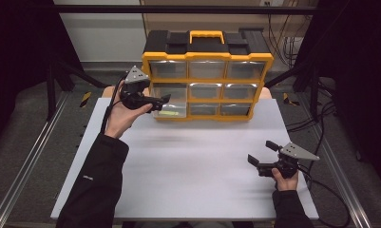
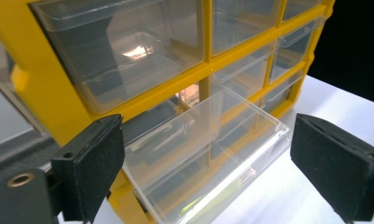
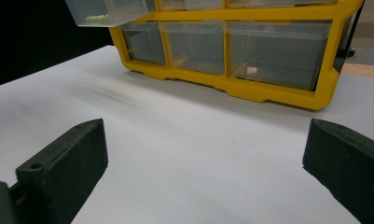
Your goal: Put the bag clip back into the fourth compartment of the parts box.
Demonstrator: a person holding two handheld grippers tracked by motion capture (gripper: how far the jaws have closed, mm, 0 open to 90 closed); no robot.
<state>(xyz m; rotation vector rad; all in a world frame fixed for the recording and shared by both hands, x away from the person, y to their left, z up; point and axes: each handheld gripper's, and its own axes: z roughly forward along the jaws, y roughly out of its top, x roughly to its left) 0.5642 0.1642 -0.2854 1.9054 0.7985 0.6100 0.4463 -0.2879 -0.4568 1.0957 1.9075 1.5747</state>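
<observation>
Yellow-framed drawer cabinet (image 1: 207,78) stands at the table's (image 1: 193,161) far edge, its clear middle-left drawer (image 1: 171,105) pulled out. The left gripper (image 1: 160,101), held level beside it, gapes empty. The right gripper (image 1: 259,154) rests low, spread wide.

In front of the yellow organizer (image 1: 207,85) the white table (image 1: 193,166) lies bare, though its pulled-out clear drawer (image 1: 171,107) juts over the front left edge.

A lab recording rig: white table (image 1: 188,161); dark metal framing (image 1: 178,8); floor rails (image 1: 31,161); loose cables (image 1: 285,45).
</observation>
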